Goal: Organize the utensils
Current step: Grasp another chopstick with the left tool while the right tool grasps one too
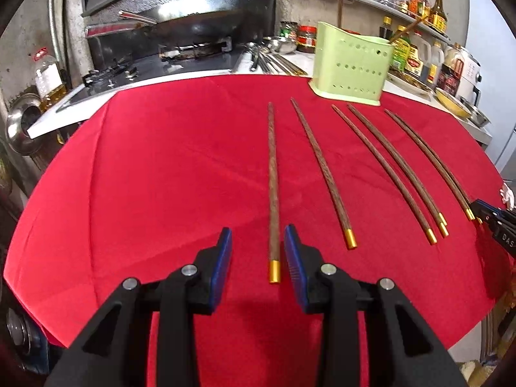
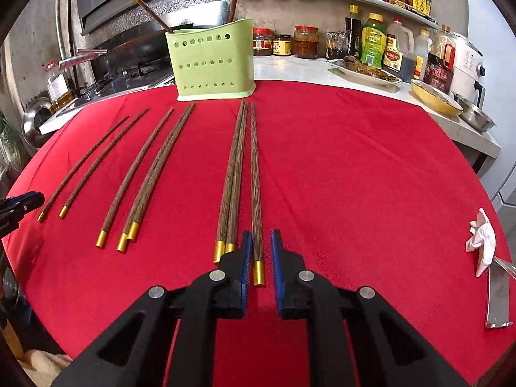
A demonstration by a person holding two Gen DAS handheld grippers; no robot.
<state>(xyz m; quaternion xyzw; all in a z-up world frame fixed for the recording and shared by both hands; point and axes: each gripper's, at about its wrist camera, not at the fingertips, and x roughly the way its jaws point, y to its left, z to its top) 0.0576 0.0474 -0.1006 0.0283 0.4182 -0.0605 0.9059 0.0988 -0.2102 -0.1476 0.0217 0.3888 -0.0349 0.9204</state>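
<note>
Several brown wooden chopsticks with gold caps lie in a fan on the red cloth. A pale green perforated holder stands at the cloth's far edge with two chopsticks leaning in it. My left gripper is open. The leftmost chopstick lies between its blue pads, clear of both. My right gripper has its jaws set narrow around the rightmost chopstick. That chopstick lies against the left pad, and red cloth shows between it and the right pad. The holder also shows in the left wrist view.
A crumpled white tissue and a metal utensil handle lie at the cloth's right edge. Behind it are a wok on a stove, sauce bottles, a yellow dish and a steel bowl.
</note>
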